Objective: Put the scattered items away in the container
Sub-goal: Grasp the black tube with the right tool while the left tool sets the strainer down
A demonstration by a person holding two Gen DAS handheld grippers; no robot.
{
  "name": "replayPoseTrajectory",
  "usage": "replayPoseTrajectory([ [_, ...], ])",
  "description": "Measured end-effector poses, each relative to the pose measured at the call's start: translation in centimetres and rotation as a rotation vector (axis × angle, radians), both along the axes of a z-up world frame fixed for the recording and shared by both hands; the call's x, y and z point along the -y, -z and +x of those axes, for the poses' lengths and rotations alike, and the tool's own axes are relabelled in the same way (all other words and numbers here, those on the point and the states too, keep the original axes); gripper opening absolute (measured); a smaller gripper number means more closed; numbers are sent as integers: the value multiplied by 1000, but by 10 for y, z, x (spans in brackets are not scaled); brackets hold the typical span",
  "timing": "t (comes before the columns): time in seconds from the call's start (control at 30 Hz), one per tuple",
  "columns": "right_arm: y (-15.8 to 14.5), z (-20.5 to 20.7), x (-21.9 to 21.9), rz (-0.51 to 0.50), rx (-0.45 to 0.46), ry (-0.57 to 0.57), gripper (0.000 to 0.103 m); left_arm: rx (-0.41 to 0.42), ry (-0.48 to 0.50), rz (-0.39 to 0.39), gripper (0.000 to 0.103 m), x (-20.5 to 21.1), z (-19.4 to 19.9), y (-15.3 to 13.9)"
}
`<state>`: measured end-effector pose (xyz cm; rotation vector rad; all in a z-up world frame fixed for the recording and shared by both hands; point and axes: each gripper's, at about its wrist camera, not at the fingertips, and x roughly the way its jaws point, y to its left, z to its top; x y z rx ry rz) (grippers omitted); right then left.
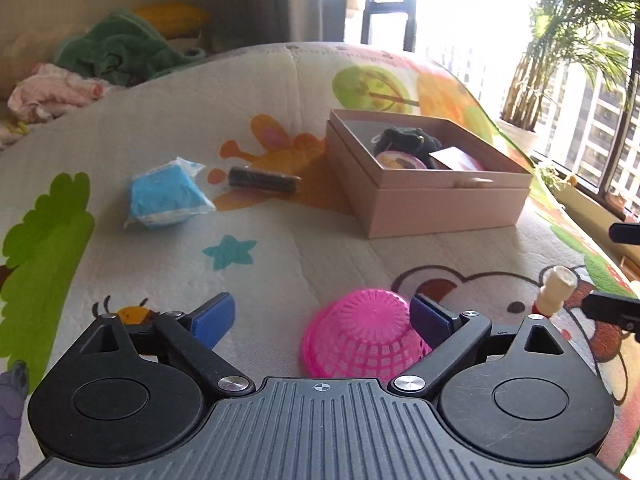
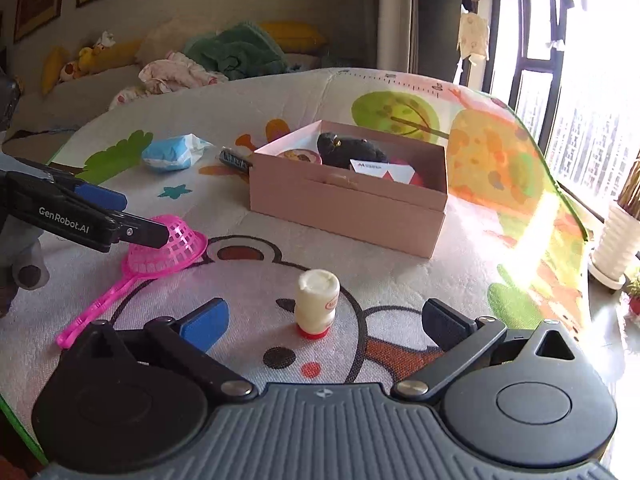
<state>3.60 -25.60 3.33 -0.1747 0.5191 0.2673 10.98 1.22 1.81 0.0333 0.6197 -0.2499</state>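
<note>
The container is an open pink cardboard box (image 2: 348, 204) standing at the far centre of the printed play mat (image 2: 400, 280); it already holds a dark plush toy (image 2: 348, 148), a round pink item and a white card. Four items lie outside it. The pink plastic mesh strainer (image 1: 360, 340) lies dome-up at the near left, its long handle (image 2: 92, 312) running toward the near-left corner in the right wrist view. The small cream plastic bottle with a red base (image 2: 316, 304) stands upright at the near centre. The blue soft pack in clear wrap (image 1: 168, 196) and the dark cylindrical tube (image 1: 264, 180) lie farther off, left of the box. The left gripper (image 1: 320, 316) has its jaws wide apart, nothing clamped; the strainer bowl sits between them, toward the right-hand pad, contact uncertain. The right gripper (image 2: 324, 320) is likewise wide and empty, with the bottle centred between its pads and just ahead of them, clear of both. Judgement: the right hand is nearer the bottle, and its vertical long axis suits a straight advance and closure.
</note>
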Motion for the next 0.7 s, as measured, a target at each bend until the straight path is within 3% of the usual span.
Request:
replayPoseTrajectory([
  [0.1, -38, 11, -14, -78, 126, -78, 103, 9, -139, -33, 100, -31, 12, 2],
  [0.17, -63, 33, -33, -127, 162, -135, 103, -13, -196, -81, 100, -51, 17, 3],
  [0.2, -71, 43, -42, -135, 154, -160, 101, -19, -216, -103, 100, -60, 18, 2],
  [0.23, -81, 59, -55, -137, 124, -199, 92, -21, -228, -118, 100, -67, 18, 2],
  [0.27, -90, 81, -72, -128, 58, -258, 79, -18, -240, -133, 101, -77, 17, 0],
  [0.33, -97, 118, -105, -127, -65, -328, 68, -10, -255, -146, 101, -91, 14, -2],
  [0.47, -90, 185, -173, -214, -148, -351, 62, -15, -250, -152, 102, -118, 15, -9],
  [0.6, -50, 259, -231, -262, -277, -269, 56, 12, -254, -97, 102, -130, 25, -20],
  [0.7, -18, 292, -255, -349, -298, -210, 55, 23, -231, -97, 103, -137, 30, -25],
])
